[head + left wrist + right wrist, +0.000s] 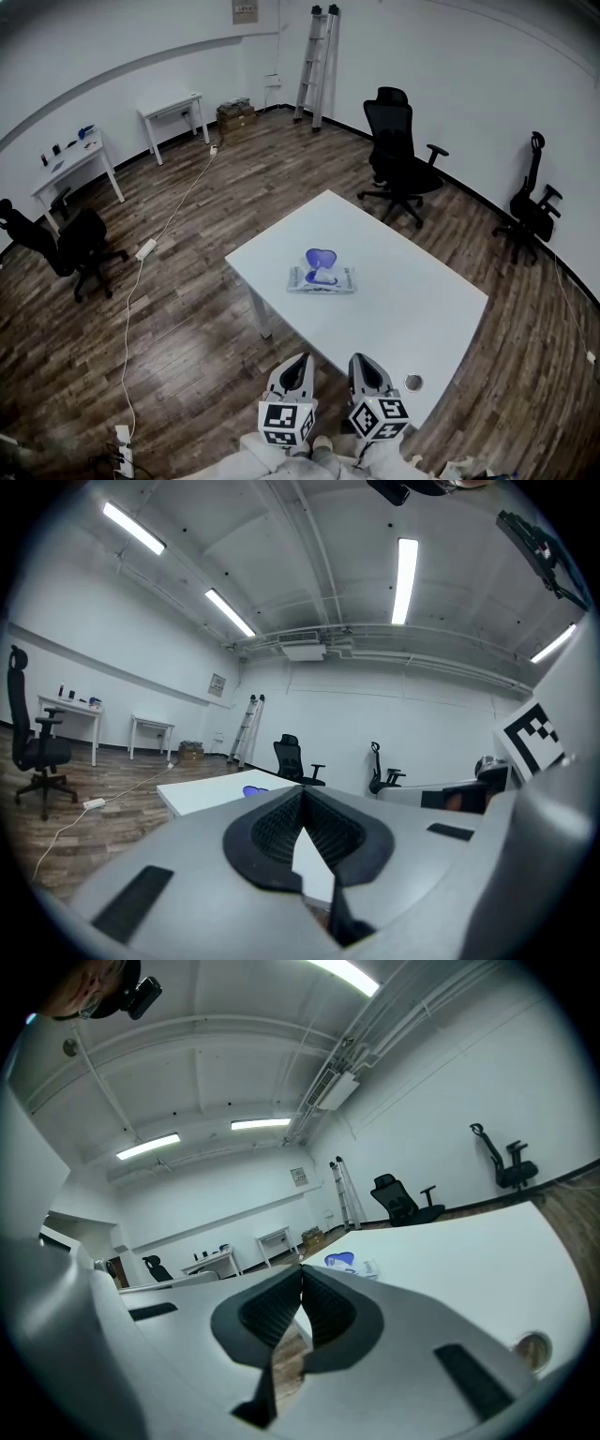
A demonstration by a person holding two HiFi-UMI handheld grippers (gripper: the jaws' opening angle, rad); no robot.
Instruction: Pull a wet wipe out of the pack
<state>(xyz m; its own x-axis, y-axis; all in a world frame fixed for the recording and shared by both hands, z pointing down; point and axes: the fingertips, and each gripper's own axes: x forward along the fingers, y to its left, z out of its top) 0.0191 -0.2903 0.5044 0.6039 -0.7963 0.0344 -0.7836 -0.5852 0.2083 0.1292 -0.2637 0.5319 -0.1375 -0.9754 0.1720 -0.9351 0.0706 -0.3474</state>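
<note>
Head view: you are holding the left gripper (299, 363) and right gripper (362, 362) pressed together, empty, at the table's (427, 305) near edge, well apart from the pack (322, 278) lying mid-table, so you should be spreading one before reaching its opening.

One white counter (403, 300) stands here, with one wipe pack (322, 277) on it; two grippers show, the left gripper (301, 359) and the right gripper (361, 359). There are three black chairs, the left chair (84, 239), the back chair (398, 155) and the right chair (530, 206); two white desks, the long desk (70, 164) and the small desk (173, 105); one ladder (316, 61).
</note>
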